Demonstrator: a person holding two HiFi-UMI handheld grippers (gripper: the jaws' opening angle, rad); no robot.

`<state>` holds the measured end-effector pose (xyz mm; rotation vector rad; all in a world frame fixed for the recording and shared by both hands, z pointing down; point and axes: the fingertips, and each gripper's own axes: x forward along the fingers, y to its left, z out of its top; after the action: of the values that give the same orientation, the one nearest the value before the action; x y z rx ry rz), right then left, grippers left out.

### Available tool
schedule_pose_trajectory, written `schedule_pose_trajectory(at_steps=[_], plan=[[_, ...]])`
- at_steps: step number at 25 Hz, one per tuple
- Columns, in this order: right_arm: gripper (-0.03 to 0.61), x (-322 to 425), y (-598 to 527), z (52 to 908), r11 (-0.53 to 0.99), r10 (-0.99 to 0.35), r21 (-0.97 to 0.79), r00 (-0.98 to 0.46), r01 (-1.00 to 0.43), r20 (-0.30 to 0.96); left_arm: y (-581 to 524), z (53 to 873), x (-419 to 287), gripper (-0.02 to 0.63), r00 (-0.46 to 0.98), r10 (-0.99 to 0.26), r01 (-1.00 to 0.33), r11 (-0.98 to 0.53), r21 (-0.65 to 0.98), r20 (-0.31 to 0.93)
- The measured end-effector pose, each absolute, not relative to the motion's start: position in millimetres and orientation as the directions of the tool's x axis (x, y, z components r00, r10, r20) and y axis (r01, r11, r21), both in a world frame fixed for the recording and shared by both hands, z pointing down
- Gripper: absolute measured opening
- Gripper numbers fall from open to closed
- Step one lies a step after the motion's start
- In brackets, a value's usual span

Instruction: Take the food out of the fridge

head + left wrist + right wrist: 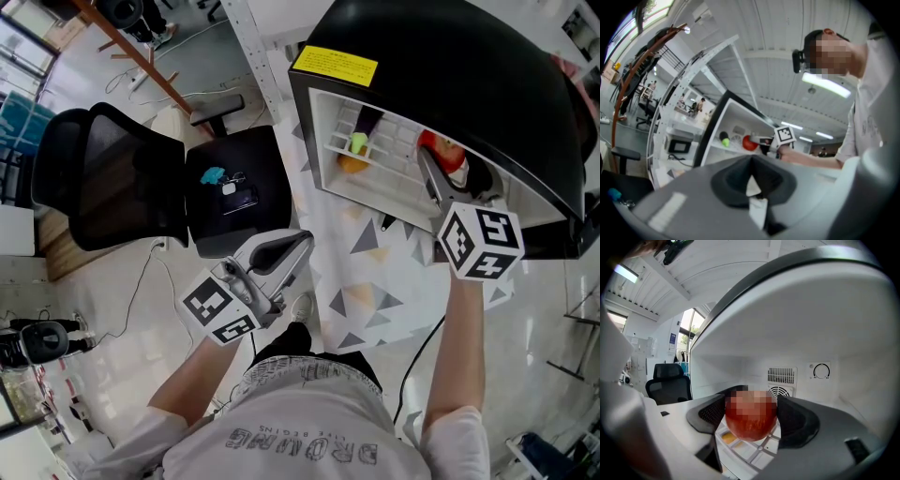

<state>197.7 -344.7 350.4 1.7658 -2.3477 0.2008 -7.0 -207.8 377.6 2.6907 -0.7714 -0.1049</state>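
Observation:
A small black fridge [450, 66] stands open, showing a white inside with a wire shelf [389, 159]. My right gripper [433, 159] reaches into it and is shut on a red apple [441, 145]. In the right gripper view the apple [750, 420] fills the gap between the jaws, just above the shelf. A green-and-yellow fruit [357, 143], an orange one [351, 165] and a dark item [371, 120] sit on the shelf's left part. My left gripper [305, 239] hangs outside the fridge, low and to the left, shut on nothing. Its own view shows the fridge [717, 136] and the apple [749, 143] from afar.
A black office chair [103, 178] stands left of the fridge, its seat [239, 220] carrying a small blue object [213, 175]. A mat with a triangle pattern [375, 300] covers the floor before the fridge. A white rack post [258, 66] rises behind. A cable [417, 361] runs by my right leg.

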Motion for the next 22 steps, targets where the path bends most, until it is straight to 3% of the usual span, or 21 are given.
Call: schedule_pose_trajectory(at_steps=[22], plan=[[0.325, 192.6, -287.2, 325.9, 0.249, -0.955, -0.023, -0.249, -0.968, 0.161, -184.6, 362.9, -17.4, 0.006, 0.874, -0.487, -0.460, -0.830, 0.315, -0.007]])
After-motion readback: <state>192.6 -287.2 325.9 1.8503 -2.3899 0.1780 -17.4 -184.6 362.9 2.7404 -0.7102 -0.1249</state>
